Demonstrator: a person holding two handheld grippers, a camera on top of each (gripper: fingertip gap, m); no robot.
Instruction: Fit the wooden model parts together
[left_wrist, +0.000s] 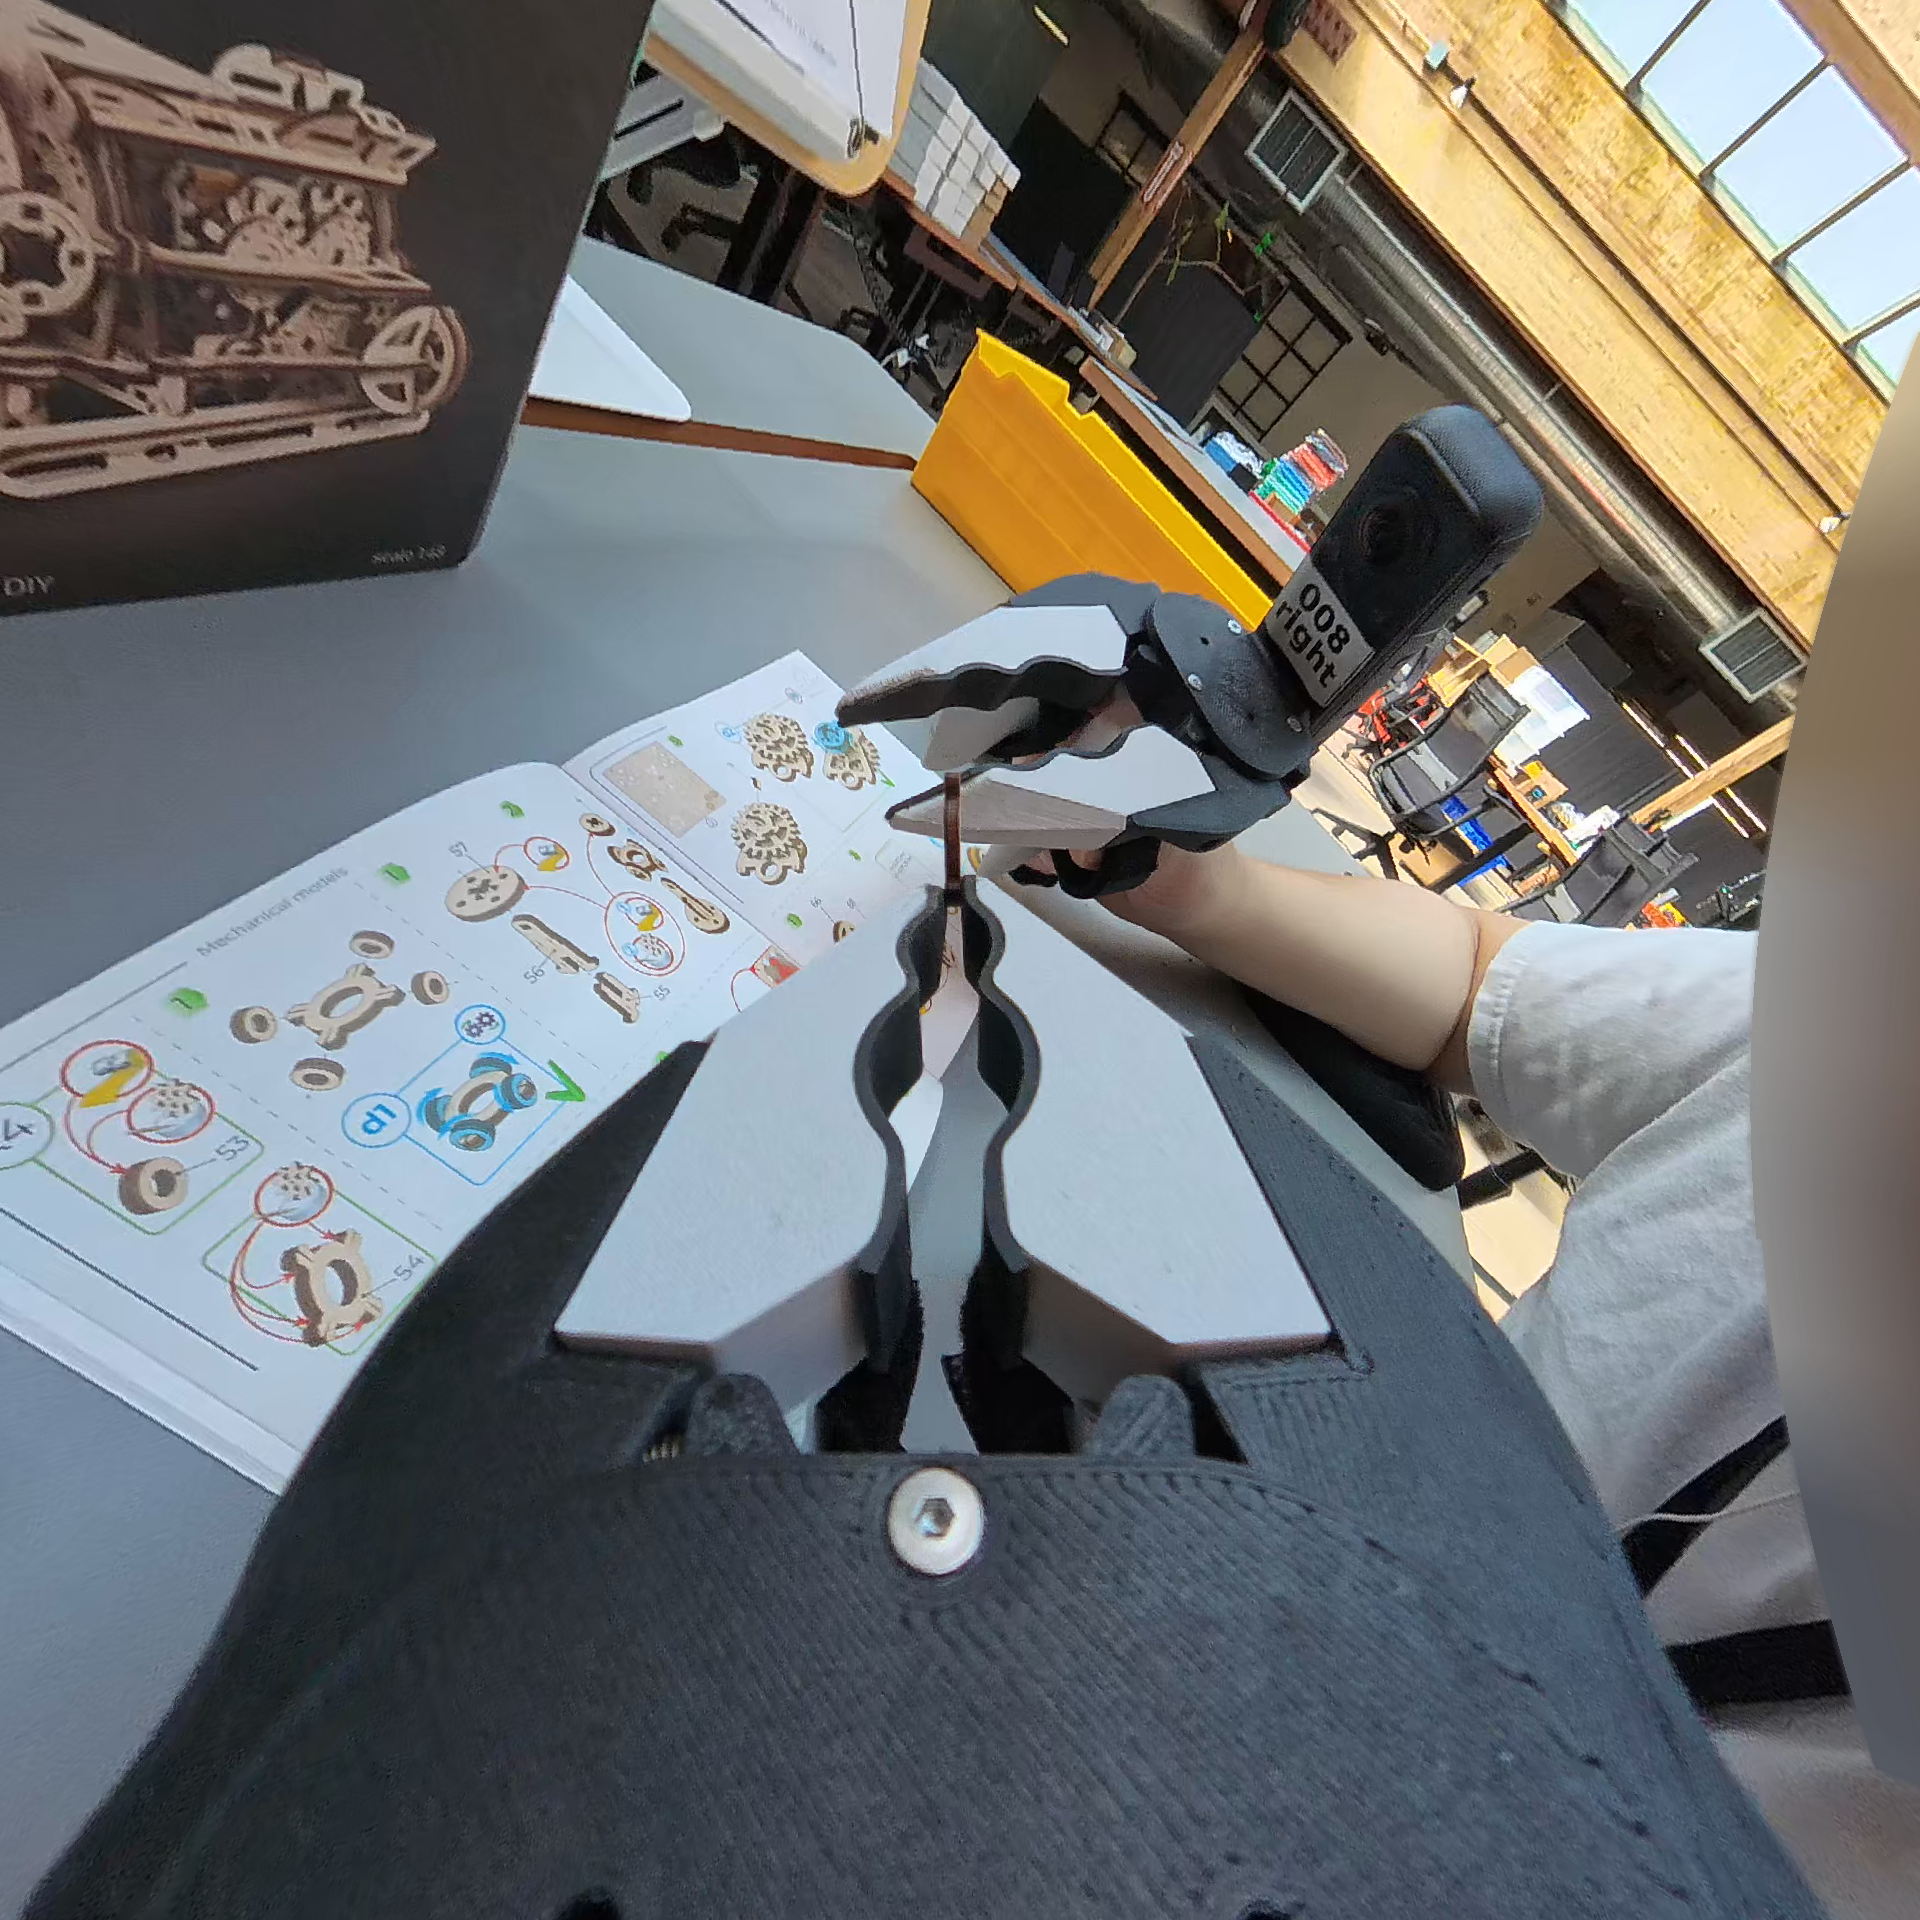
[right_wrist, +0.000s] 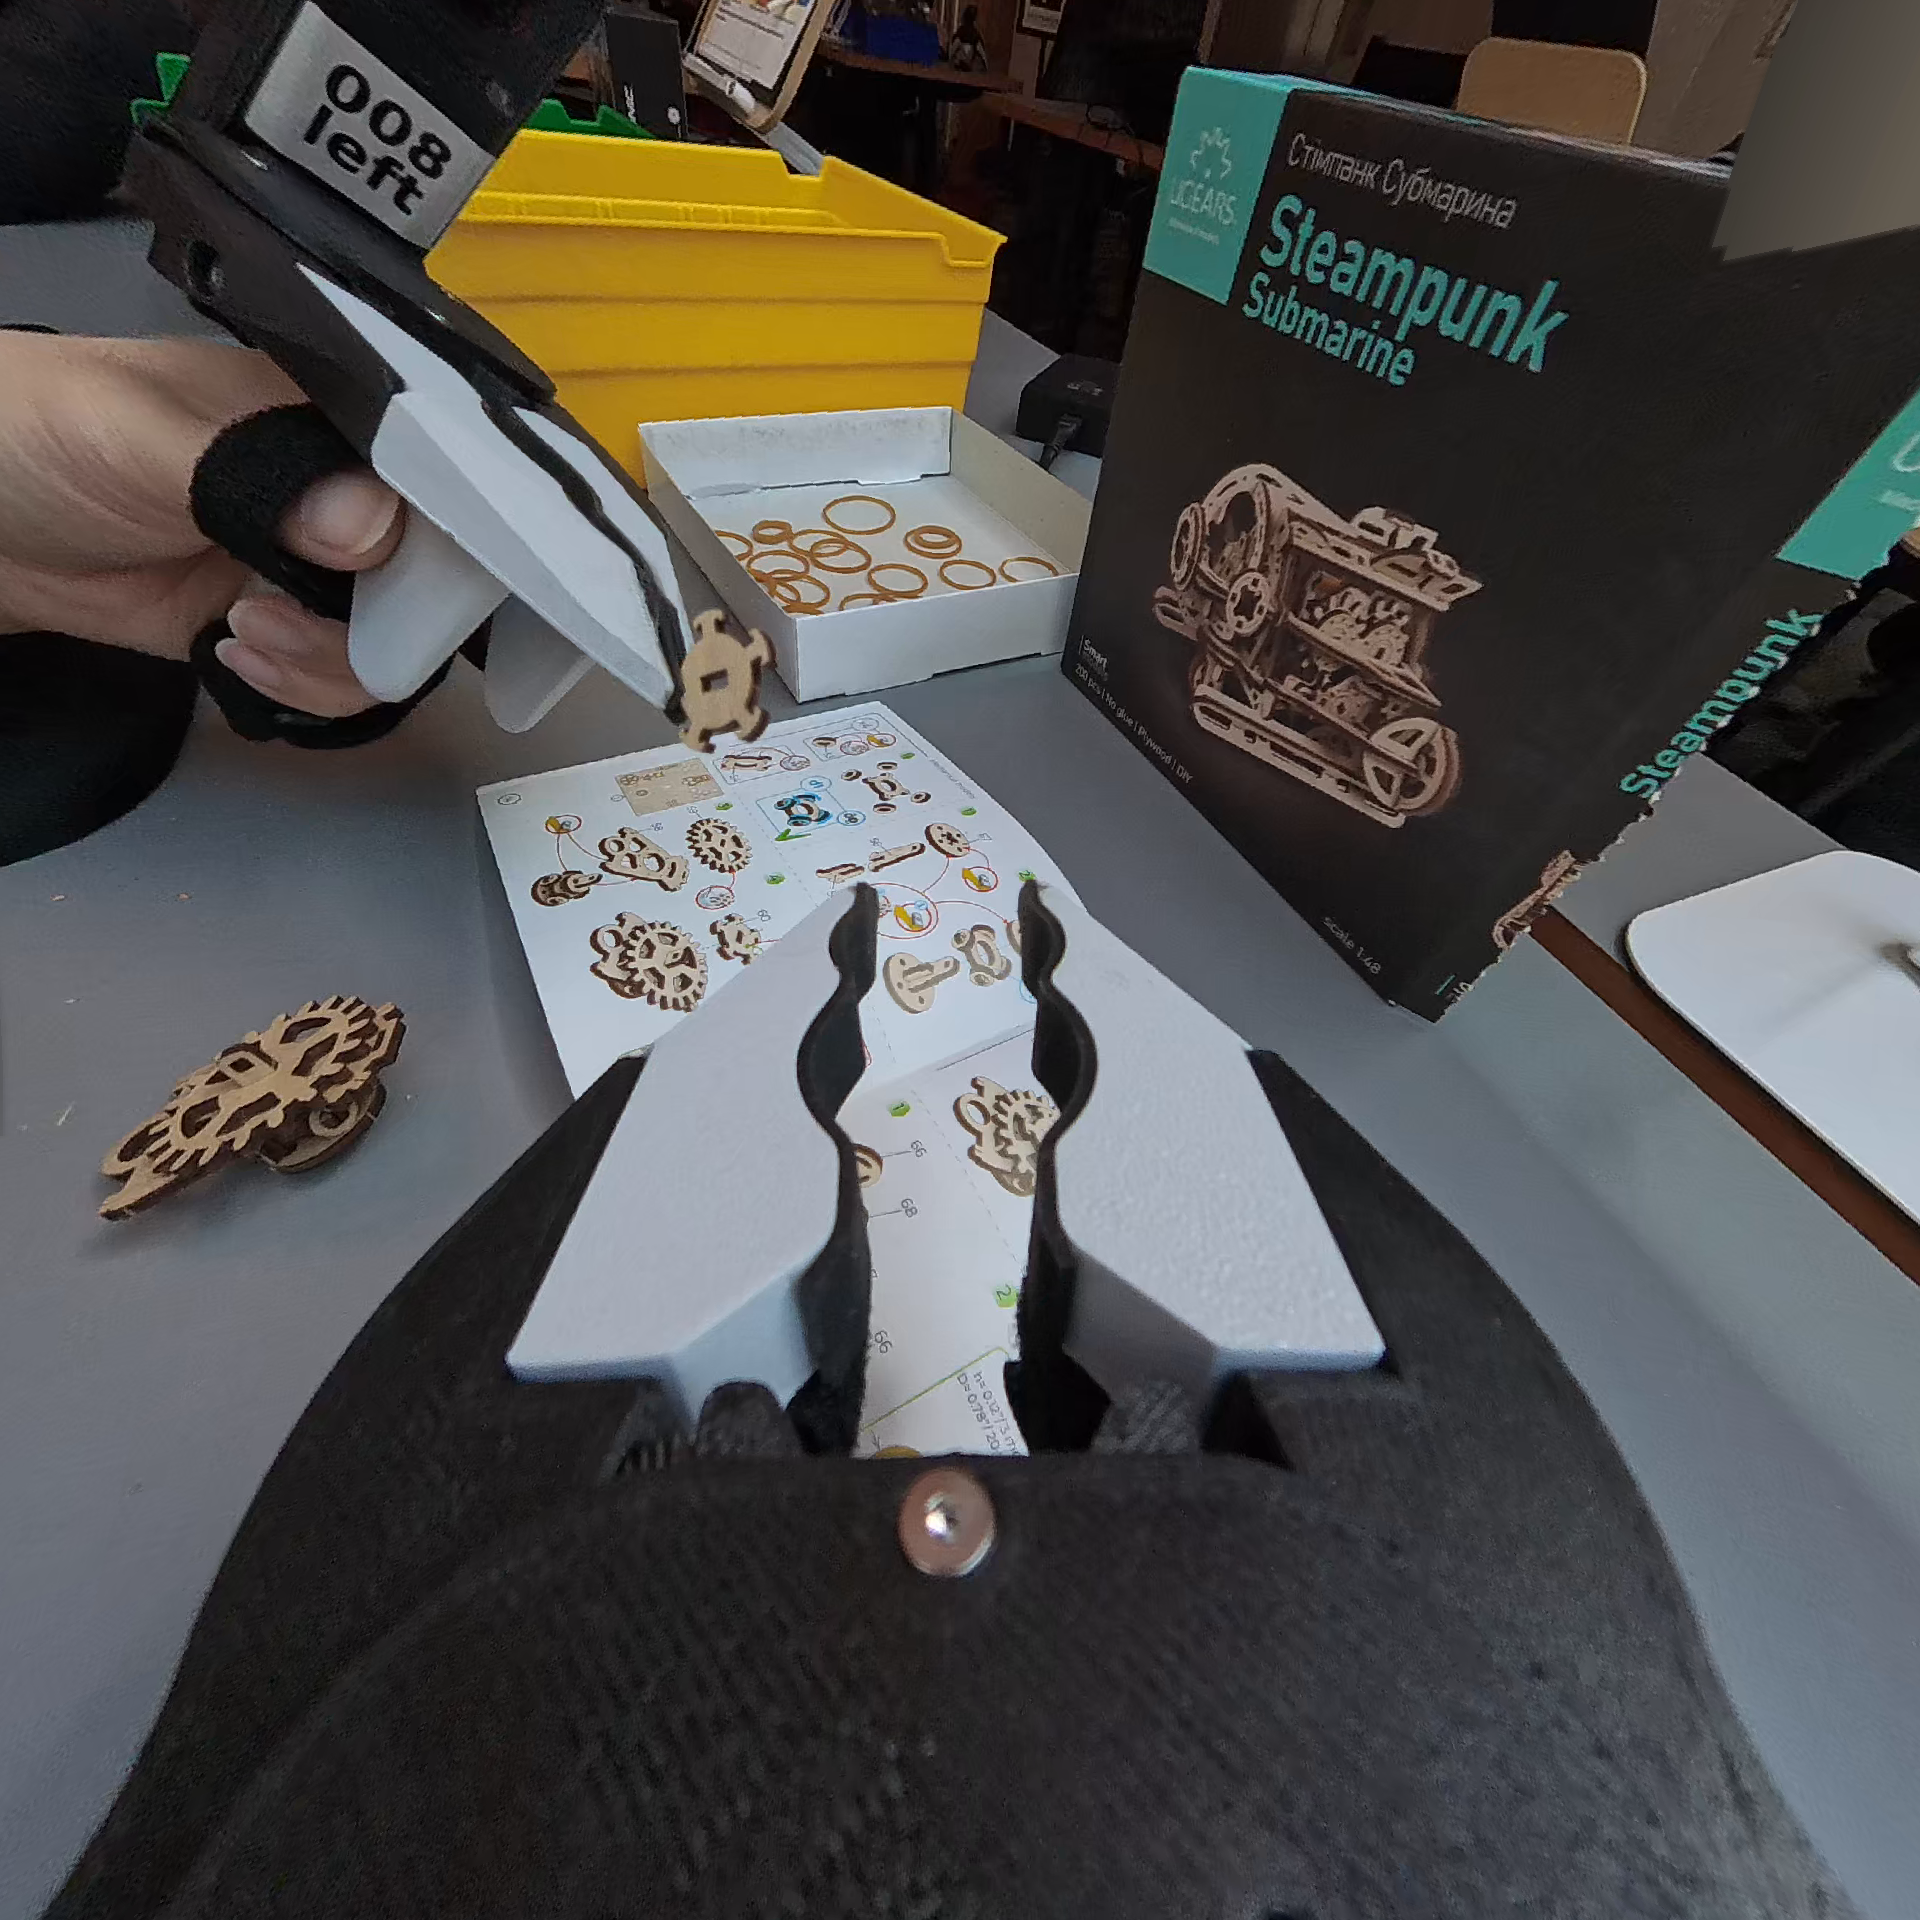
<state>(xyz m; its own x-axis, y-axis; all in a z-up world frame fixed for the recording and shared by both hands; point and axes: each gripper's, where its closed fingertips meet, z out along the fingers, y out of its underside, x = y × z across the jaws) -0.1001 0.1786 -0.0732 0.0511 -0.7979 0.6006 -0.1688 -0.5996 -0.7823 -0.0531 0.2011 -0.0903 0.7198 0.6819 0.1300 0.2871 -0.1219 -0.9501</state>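
My left gripper (left_wrist: 951, 904) is shut on a small round wooden part with notched lobes and a square hole (right_wrist: 720, 681), seen edge-on in the left wrist view (left_wrist: 952, 831). It holds the part in the air above the open instruction booklet (right_wrist: 665, 831). My right gripper (right_wrist: 945, 904) is open and empty; in the left wrist view (left_wrist: 873, 767) its tips sit just beyond the held part. A larger assembled wooden gear piece (right_wrist: 260, 1101) lies on the grey table to the left. The left gripper also shows in the right wrist view (right_wrist: 675, 696).
A white tray of rubber bands (right_wrist: 904, 644) stands behind the booklet, with a yellow bin (right_wrist: 707, 301) behind it. The dark kit box (right_wrist: 1403, 520) stands upright at the right. A white board (right_wrist: 1787, 987) lies at the far right. The booklet also shows in the left wrist view (left_wrist: 343, 1039). Some 6 centimeters of space lies between my two pairs of fingers. The left tips stand about 11 centimeters off the larger assembled wooden gear piece (right_wrist: 260, 1101).
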